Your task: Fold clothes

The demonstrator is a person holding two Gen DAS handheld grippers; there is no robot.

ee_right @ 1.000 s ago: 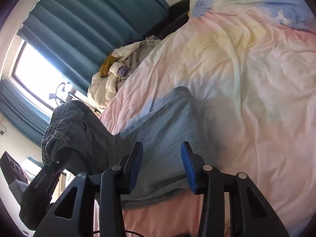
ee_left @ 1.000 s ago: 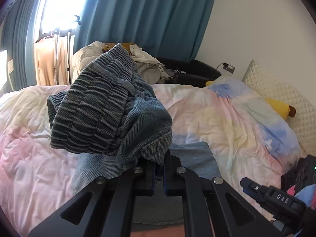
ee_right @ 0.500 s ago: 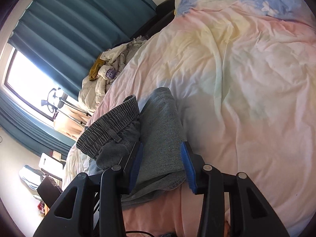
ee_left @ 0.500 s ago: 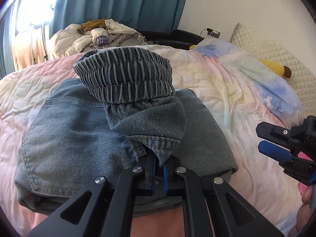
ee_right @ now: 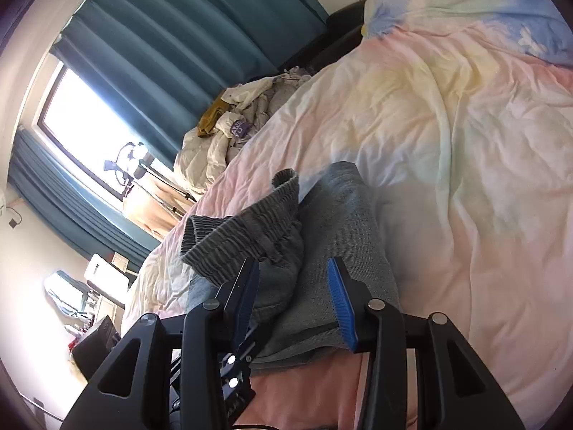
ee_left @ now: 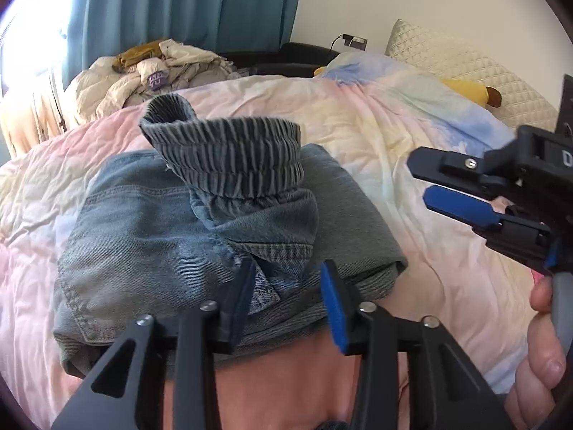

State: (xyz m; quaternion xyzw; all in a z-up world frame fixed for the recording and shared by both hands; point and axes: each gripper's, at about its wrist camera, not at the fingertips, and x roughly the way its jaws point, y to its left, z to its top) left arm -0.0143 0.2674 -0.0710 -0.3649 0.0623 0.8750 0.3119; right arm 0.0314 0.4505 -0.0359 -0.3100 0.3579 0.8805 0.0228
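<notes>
We are holding the left gripper (ee_left: 286, 304) low in the bottom centre of the left wrist view, its blue-padded jaws spread apart around a denim fold without pinching it. The right gripper (ee_left: 462, 193) is reaching in from the right edge of that frame, tilted, with our bare fingers (ee_left: 544, 344) wrapping its handle below; in its own view the right gripper (ee_right: 293, 301) is sitting bottom centre, jaws standing wide and gripping nothing. The jeans (ee_left: 150, 236) are lying folded in the middle of the frame on the pastel duvet (ee_left: 394, 136), and their ribbed elastic waistband (ee_left: 229, 154) is standing bunched up on top of the stack, uneven and rumpled, not lying flat
</notes>
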